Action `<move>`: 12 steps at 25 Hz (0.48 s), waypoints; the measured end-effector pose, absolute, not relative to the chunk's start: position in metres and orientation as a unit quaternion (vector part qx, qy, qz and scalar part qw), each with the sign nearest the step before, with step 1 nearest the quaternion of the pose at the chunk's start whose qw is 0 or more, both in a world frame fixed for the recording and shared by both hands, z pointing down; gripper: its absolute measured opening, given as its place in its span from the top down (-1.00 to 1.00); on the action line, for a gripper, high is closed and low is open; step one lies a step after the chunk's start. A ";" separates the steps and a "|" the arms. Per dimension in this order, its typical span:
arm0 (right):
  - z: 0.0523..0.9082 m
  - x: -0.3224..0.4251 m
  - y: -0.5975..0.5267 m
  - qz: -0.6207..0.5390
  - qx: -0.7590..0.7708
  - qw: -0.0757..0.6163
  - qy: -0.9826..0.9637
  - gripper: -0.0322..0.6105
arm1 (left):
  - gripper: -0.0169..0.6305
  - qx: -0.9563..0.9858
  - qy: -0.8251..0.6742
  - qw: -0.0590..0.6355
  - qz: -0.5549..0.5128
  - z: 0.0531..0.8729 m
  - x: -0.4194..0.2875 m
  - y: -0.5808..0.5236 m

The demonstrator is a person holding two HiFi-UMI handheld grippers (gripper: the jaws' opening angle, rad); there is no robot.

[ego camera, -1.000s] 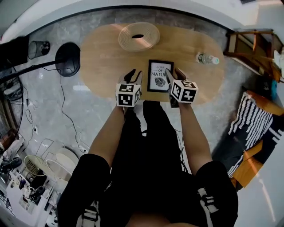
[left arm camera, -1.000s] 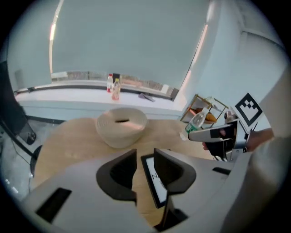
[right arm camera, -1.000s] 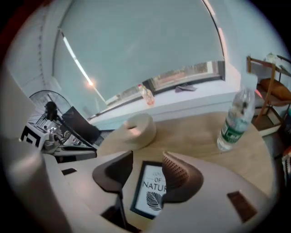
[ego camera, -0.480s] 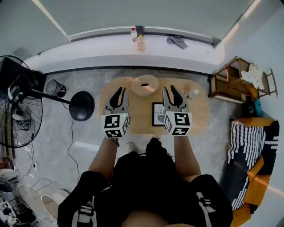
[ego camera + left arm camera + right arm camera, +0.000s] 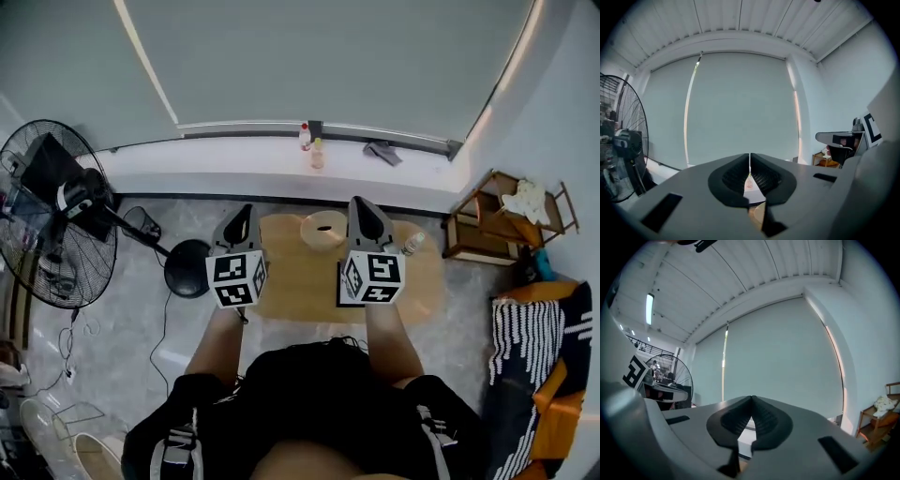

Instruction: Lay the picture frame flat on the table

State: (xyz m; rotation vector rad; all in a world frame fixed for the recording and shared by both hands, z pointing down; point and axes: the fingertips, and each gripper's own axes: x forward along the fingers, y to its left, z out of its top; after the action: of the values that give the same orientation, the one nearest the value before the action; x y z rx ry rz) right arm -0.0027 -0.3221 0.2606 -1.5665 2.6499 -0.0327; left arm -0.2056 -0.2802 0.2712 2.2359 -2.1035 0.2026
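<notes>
The black picture frame (image 5: 339, 283) lies flat on the oval wooden table (image 5: 291, 274); the marker cube of my right gripper hides most of it. Both grippers are lifted high above the table and point toward the window blind. In the left gripper view the jaws of my left gripper (image 5: 244, 216) (image 5: 749, 161) are closing, the tips meeting with only a thin slit and nothing between them. My right gripper (image 5: 362, 210) (image 5: 751, 402) is shut and empty.
A round woven stand (image 5: 324, 230) and a water bottle (image 5: 410, 246) sit on the table's far side. A floor fan (image 5: 56, 225) stands at the left, a wooden shelf (image 5: 487, 225) at the right. Two bottles (image 5: 311, 150) stand on the window ledge.
Both grippers have risen from beside the frame on the table to well above it, and their jaws have shut. The head view has swung up toward the window.
</notes>
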 end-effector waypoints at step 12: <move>0.260 -0.019 -0.294 -0.016 -0.510 0.031 0.860 0.86 | 0.86 0.741 -0.667 0.015 0.075 0.264 -0.204 -0.263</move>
State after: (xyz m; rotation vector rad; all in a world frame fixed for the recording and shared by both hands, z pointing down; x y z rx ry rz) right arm -0.0190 -0.2941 0.2599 -1.5711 2.6493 -0.0486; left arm -0.2039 -0.2633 0.2643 2.3058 -2.0755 0.2338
